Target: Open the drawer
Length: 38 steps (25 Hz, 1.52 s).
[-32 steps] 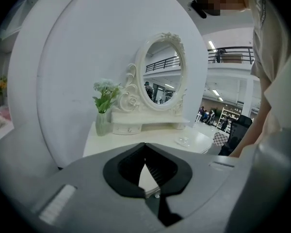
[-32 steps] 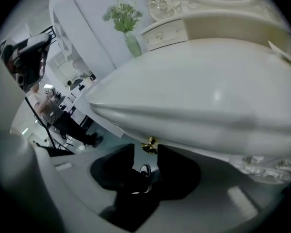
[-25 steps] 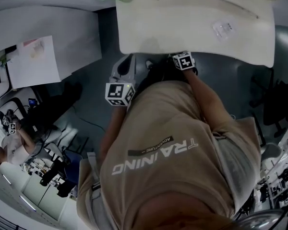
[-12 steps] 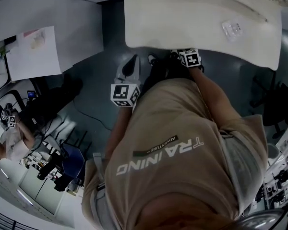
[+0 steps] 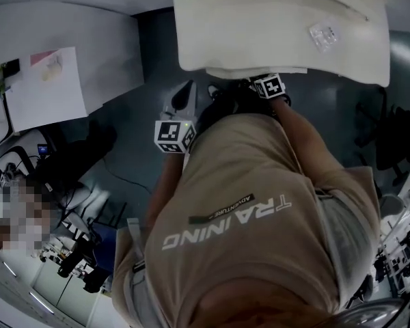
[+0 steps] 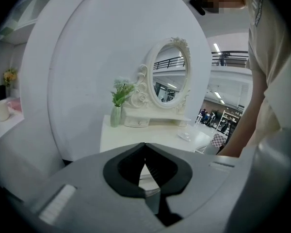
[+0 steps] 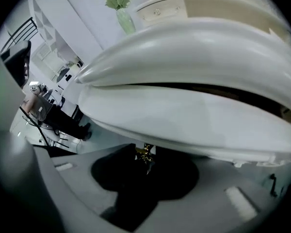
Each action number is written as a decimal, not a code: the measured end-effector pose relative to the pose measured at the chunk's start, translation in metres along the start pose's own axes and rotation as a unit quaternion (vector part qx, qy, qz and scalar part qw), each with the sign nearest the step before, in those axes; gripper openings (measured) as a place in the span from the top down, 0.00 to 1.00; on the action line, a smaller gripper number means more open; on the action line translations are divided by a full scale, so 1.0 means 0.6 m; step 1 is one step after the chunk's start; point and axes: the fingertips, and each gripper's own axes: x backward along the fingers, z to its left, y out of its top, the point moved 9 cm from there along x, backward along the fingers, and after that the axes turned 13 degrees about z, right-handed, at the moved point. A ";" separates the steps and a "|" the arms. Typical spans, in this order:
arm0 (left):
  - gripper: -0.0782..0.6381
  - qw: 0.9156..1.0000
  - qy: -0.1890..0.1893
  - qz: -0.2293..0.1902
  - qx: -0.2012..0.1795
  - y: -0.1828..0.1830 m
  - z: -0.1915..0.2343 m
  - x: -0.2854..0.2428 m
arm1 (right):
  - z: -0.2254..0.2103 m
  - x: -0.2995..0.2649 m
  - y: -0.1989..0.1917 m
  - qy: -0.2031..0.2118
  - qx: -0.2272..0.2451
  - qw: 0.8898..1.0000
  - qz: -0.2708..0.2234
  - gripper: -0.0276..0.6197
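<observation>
My right gripper (image 7: 145, 148) is clenched on the small gold knob (image 7: 144, 154) of the drawer (image 7: 184, 120), its white front just beyond the jaws; my left gripper (image 6: 145, 146), closed on nothing, hangs off to the left.

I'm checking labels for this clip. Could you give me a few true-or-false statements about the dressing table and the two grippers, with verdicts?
The left gripper holds the vase. False: its jaws are together on nothing; the vase stands on the table.
The right gripper has a gold handle between its jaws. True.
The mirror is square. False: it is oval.
In the left gripper view, the vase stands left of the mirror. True.
</observation>
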 end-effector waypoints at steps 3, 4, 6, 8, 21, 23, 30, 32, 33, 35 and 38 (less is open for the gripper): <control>0.89 1.000 -0.015 -0.002 -0.008 -0.008 0.024 0.005 | 0.019 -0.003 -0.017 -0.012 -0.005 1.000 0.013 0.75; 0.89 1.000 -0.024 -0.003 -0.010 -0.011 0.032 0.005 | 0.025 -0.006 -0.023 -0.018 -0.009 1.000 0.013 0.75; 0.89 0.999 -0.047 -0.007 -0.016 -0.020 0.044 0.005 | 0.033 -0.013 -0.038 -0.032 -0.022 0.999 0.011 0.75; 0.89 0.997 -0.070 -0.004 -0.024 -0.034 0.052 0.010 | 0.050 -0.020 -0.057 -0.043 -0.034 0.998 0.016 0.75; 0.89 0.993 -0.089 0.009 -0.076 -0.045 0.001 0.023 | 0.092 -0.006 -0.152 -0.021 -0.042 0.997 0.054 0.75; 0.89 0.993 -0.089 0.010 -0.078 -0.046 -0.029 0.022 | 0.087 -0.011 -0.159 -0.006 -0.029 0.999 0.024 0.75; 0.89 0.995 -0.086 0.026 -0.032 -0.077 -0.134 0.025 | 0.091 -0.009 -0.205 0.058 -0.014 0.998 -0.002 0.75; 0.89 0.996 -0.078 0.031 -0.034 -0.088 -0.168 0.026 | 0.087 -0.008 -0.220 0.066 -0.011 0.998 0.004 0.75; 0.89 0.996 -0.075 0.033 -0.033 -0.095 -0.184 0.028 | 0.083 -0.007 -0.235 0.061 -0.015 0.998 0.021 0.75; 0.89 0.997 -0.066 0.037 -0.031 -0.110 -0.212 0.034 | 0.076 -0.006 -0.262 0.048 -0.021 0.998 0.046 0.75; 0.89 0.998 -0.051 0.036 -0.013 -0.135 -0.233 0.052 | 0.081 -0.007 -0.281 0.048 -0.010 0.998 0.038 0.75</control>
